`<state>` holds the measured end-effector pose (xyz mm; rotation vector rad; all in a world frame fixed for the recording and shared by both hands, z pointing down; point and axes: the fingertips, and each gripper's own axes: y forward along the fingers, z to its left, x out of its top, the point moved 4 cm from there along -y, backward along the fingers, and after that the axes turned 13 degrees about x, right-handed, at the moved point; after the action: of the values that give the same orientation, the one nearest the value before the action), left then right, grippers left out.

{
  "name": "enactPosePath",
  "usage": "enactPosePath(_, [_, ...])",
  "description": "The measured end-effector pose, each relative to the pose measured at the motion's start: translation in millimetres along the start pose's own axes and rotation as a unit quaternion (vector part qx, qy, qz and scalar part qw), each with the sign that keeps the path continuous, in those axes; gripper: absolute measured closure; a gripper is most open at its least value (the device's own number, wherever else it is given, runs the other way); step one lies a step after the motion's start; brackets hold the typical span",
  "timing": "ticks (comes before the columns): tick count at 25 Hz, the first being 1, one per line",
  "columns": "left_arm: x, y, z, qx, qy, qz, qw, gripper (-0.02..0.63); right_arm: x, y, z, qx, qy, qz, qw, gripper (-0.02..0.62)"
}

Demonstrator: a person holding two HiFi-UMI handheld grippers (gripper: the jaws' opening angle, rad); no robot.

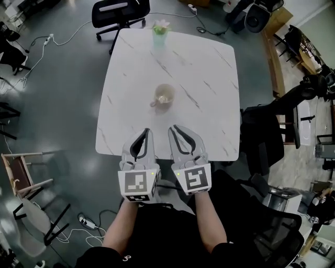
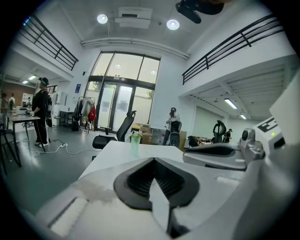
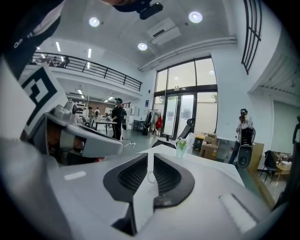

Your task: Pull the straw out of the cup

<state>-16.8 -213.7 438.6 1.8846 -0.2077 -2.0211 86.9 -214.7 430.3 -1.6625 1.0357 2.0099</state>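
On the white marble table (image 1: 209, 78), a beige mug (image 1: 164, 96) stands near the middle. At the far edge is a pale green cup (image 1: 160, 30) with something light sticking out of its top, too small to make out. That green cup also shows far off beyond my jaws (image 2: 135, 139) (image 3: 181, 147). My left gripper (image 1: 146, 131) (image 2: 153, 160) and right gripper (image 1: 173, 127) (image 3: 150, 153) hover side by side over the table's near edge. Both are shut and empty, a short way short of the mug.
A black office chair (image 1: 120, 13) stands beyond the table's far edge and a dark chair (image 1: 267, 131) on its right. A wooden chair (image 1: 21, 172) and cables (image 1: 36, 47) are on the floor at left. People stand in the distance (image 2: 41, 110) (image 3: 243, 126).
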Motion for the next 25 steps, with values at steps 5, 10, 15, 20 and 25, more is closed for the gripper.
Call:
enactPosePath(5, [-5,27,2,-0.007,-0.006,0.016,0.9998,0.604,-17,29,-12,0.007,-0.027,0.036,0.999,0.543])
enactPosePath(10, [-18,43,-1,-0.021,-0.005,0.033,0.9992,0.604,-31,50,-21,0.013,-0.055,0.068,0.996,0.540])
enactPosePath(15, [-22,57,-7,-0.030,-0.013,0.044,0.9985,0.604,-41,68,-29,0.009,-0.108,0.086,0.990,0.540])
enactPosePath(20, [-25,68,2,-0.024,-0.012,0.055,0.9981,0.604,-45,85,-34,0.015,-0.124,0.095,0.988,0.536])
enactPosePath(25, [-28,78,8,-0.019,-0.013,0.063,0.9977,0.604,-53,100,-42,0.012,-0.130,0.107,0.986,0.511])
